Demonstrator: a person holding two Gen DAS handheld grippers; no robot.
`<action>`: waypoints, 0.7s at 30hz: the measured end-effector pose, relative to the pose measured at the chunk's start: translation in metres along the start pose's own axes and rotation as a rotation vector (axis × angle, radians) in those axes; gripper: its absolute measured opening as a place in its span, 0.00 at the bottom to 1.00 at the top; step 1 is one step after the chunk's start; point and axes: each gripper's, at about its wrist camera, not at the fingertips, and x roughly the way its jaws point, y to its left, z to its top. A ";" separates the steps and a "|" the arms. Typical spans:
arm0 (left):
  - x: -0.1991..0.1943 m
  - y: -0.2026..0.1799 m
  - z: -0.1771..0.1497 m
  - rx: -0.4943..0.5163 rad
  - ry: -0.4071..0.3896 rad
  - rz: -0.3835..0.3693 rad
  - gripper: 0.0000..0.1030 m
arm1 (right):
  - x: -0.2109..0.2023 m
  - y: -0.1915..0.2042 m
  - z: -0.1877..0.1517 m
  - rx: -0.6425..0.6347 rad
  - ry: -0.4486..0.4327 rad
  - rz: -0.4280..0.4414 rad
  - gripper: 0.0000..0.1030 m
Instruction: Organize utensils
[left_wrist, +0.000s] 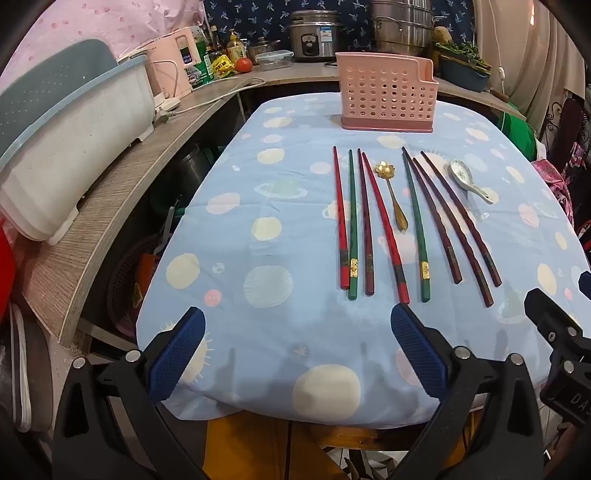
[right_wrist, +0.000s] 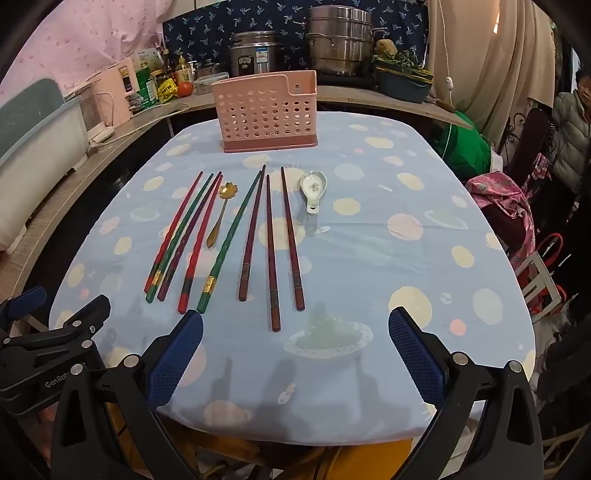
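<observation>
Several chopsticks, red (left_wrist: 340, 218) (right_wrist: 173, 230), green (left_wrist: 415, 225) (right_wrist: 229, 240) and dark brown (left_wrist: 461, 218) (right_wrist: 291, 240), lie side by side on the blue spotted tablecloth (left_wrist: 280, 229) (right_wrist: 388, 258). A gold spoon (left_wrist: 393, 195) (right_wrist: 219, 214) lies among them, and a white ceramic spoon (left_wrist: 467, 179) (right_wrist: 313, 188) lies at their right. A pink perforated utensil holder (left_wrist: 386, 92) (right_wrist: 267, 112) stands upright beyond them. My left gripper (left_wrist: 297, 354) is open and empty over the table's near edge. My right gripper (right_wrist: 295, 354) is open and empty beside it.
A wooden counter (left_wrist: 110, 206) runs along the left with a white dish rack (left_wrist: 70, 147). At the back stand a rice cooker (left_wrist: 314, 37), steel pots (left_wrist: 400, 26), bottles and a tomato (left_wrist: 243, 64). A person (right_wrist: 572, 129) stands at the far right.
</observation>
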 end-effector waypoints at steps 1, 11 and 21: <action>0.000 0.000 0.000 0.001 0.001 0.001 0.93 | 0.000 0.000 0.000 0.002 -0.001 0.003 0.94; 0.001 -0.003 0.000 0.002 0.002 0.001 0.93 | -0.001 0.007 0.003 0.005 0.000 0.003 0.94; -0.004 0.006 0.006 0.001 0.000 -0.007 0.93 | -0.002 0.002 0.000 0.009 -0.003 0.012 0.94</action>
